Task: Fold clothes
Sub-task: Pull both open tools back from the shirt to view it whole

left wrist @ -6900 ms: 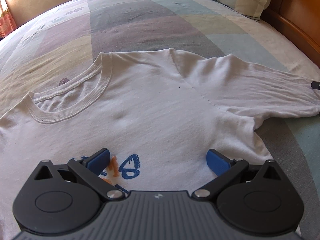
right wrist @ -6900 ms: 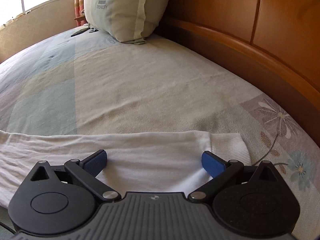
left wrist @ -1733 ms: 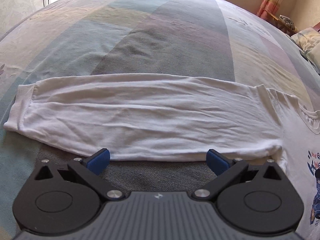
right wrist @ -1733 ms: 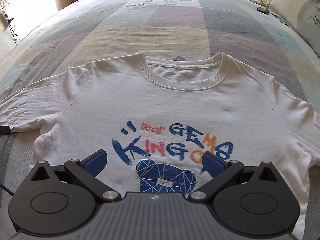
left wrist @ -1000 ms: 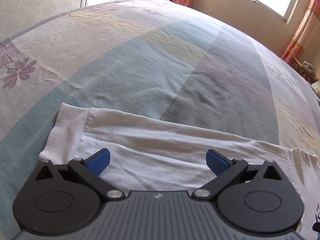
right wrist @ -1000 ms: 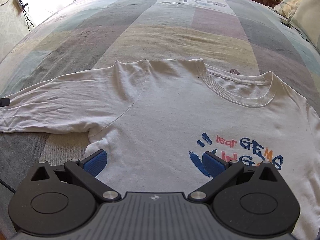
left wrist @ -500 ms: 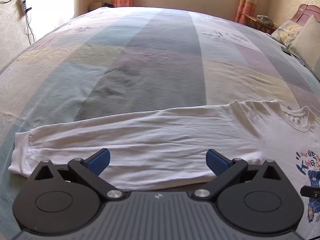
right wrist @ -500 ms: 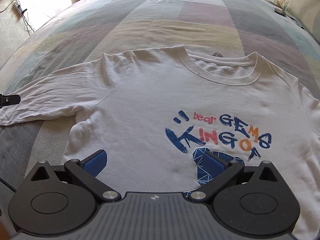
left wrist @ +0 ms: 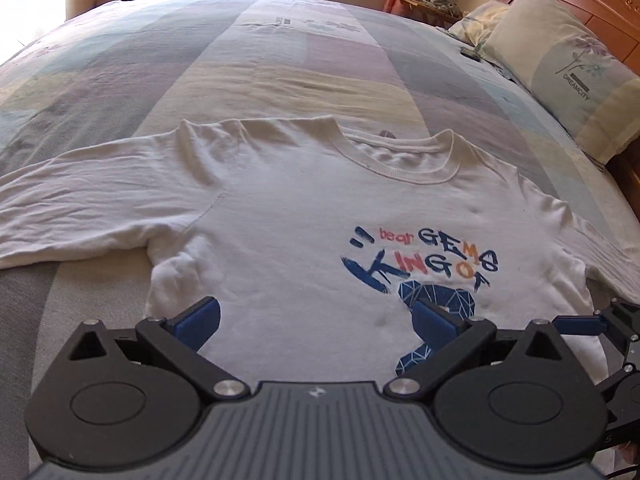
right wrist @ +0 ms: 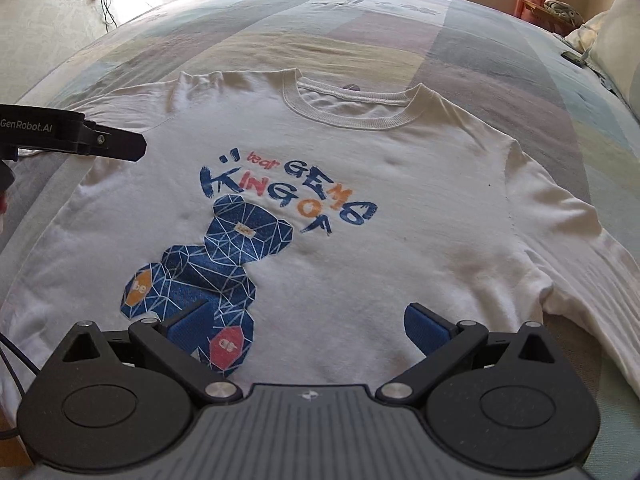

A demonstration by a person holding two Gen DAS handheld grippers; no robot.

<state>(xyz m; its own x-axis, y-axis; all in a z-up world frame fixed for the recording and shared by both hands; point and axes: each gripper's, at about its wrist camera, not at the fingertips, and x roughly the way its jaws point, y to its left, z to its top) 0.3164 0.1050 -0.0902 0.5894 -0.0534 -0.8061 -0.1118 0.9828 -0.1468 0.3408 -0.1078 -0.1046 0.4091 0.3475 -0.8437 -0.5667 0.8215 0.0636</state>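
Left wrist: we had the left gripper over the lower chest of the shirt, jaws spread wide, holding nothing. Shirt lay flat, print up, on the bed, collar away from us, one sleeve stretched out left. Pillow sat far right by the headboard. Part of the right gripper showed at the right edge.

Right wrist: our right gripper hung over the shirt hem area, jaws spread, empty. Its left pad overlapped the bear print. Other sleeve ran right. One finger of the left gripper reached in from the left, over the shoulder.
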